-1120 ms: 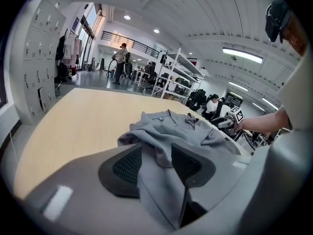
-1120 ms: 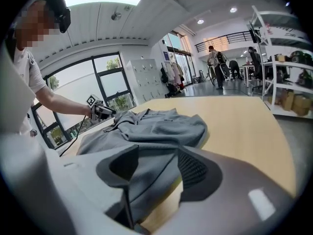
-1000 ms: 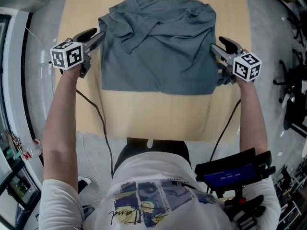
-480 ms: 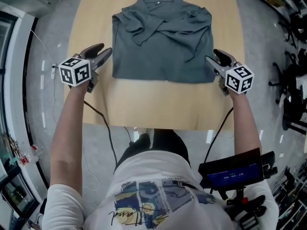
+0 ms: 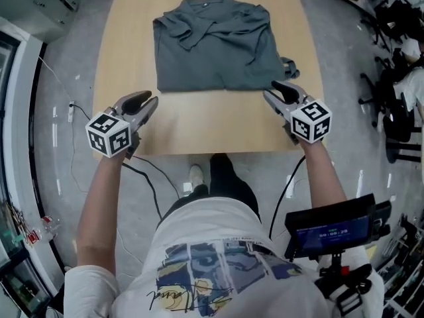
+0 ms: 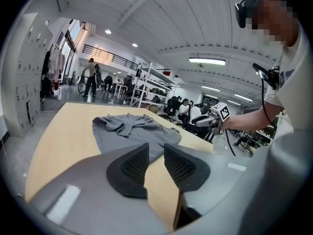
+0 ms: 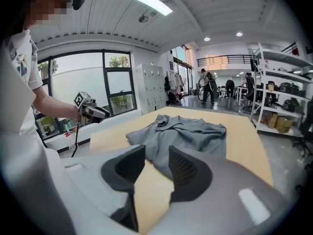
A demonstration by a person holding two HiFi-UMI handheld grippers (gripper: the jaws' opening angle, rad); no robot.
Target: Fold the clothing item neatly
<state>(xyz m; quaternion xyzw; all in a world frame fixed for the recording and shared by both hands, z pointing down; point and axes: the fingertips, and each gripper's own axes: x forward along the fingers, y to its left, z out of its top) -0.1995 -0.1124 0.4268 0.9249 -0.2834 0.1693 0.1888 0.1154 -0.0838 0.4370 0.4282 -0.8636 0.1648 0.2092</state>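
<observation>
1. Tongs first: left tongs and right tongs both stood partly open. Their jaws had just been closing, with nothing between either pair but bare table showing through the gaps.
2. Both hung over the near part of the table, one at each side, pointing away from the person.
3. Shirt lay beyond them toward the far end, touching neither. The right tongs were just beside its near right corner, the left tongs further off.
4. Progress, by my reckoning: the folding looked nearly done, a squarish packet with the collar at the far edge and the sleeves laid across the front.
5. Left over: a scrap of cloth poked out on the right, and the top layers were rumpled.
</observation>
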